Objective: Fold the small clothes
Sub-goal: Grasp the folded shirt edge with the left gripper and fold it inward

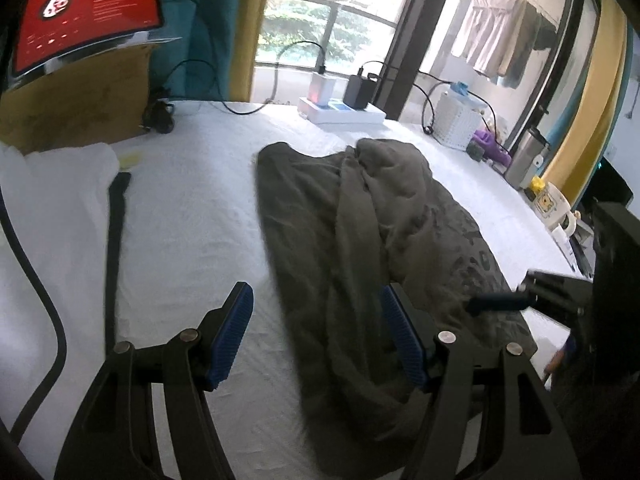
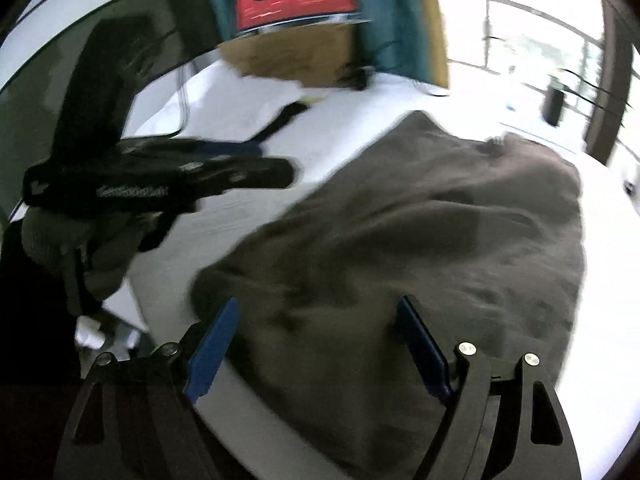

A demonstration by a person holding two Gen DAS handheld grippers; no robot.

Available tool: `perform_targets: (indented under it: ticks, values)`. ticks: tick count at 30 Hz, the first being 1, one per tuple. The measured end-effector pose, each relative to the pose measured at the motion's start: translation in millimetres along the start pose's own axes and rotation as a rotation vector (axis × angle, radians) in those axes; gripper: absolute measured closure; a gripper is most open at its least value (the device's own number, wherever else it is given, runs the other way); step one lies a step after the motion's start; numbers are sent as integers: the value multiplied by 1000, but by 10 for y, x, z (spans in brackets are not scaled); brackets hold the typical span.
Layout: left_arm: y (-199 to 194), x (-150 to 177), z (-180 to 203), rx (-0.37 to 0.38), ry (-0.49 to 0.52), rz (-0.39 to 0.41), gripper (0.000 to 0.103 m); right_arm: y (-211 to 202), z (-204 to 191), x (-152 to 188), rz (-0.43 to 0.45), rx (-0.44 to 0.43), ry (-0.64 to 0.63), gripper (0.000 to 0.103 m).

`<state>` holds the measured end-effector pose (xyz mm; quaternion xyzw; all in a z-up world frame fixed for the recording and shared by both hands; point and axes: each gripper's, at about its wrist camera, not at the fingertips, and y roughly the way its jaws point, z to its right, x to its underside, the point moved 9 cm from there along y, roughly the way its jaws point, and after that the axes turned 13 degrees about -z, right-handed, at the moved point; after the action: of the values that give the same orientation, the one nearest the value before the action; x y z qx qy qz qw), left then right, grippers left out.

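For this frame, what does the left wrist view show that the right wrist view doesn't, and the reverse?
Only the left wrist view: the white woven basket, a steel flask, a cartoon mug, clothes hanging outside, and a charger box with cables. Only the right wrist view: the gloved hand holding the left gripper. Both: the olive-brown garment bunched on the white table cover, the red screen, the cardboard box, the teal curtain. Each view shows its own jaws open, empty: left gripper, right gripper.

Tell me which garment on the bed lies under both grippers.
The dark olive garment, crumpled mid-bed; the white garment lies off to the left, clear of both.
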<state>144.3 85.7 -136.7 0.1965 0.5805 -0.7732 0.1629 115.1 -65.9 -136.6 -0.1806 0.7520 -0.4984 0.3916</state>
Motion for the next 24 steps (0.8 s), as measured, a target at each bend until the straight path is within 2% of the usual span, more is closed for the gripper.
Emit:
perform_targets:
  ticks: [8,16,24]
  values:
    - [238,-116,169,-58,39,-52,36,-175,948,155,36,111,179,20]
    - [410,-405,280,-102,84,-77,36,-205,1467,186,51,139,248,20]
    - [715,-768,366,-93,144,-106,37,-183,1853,72,66,123,303,20]
